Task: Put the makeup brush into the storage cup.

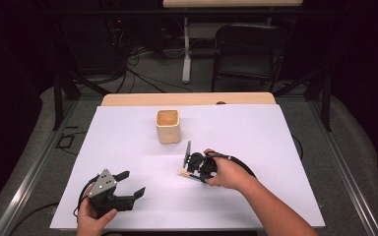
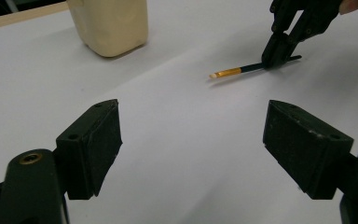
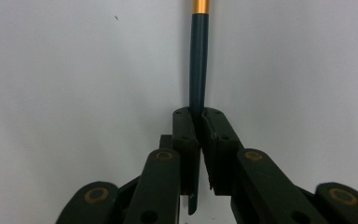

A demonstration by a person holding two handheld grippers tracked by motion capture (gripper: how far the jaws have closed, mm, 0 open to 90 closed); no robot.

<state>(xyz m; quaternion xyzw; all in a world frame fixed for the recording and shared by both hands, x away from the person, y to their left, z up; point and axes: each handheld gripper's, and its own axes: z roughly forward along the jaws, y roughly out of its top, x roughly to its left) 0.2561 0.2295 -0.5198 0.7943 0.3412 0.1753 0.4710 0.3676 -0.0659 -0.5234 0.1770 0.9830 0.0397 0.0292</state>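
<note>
A thin paintbrush with a dark handle, a gold ferrule and a pale tip lies low over the white sheet, just right of the middle. My right gripper is shut on its handle. In the right gripper view the handle runs straight out from between the closed jaws. The left gripper view shows the brush and that gripper farther off. My left gripper rests at the front left, open, with nothing between its jaws. A beige cup stands upright behind the brush.
The white sheet covers most of the wooden table. The cup is the nearest obstacle, at the far middle. Beyond the table stand a black chair and a desk leg on the floor.
</note>
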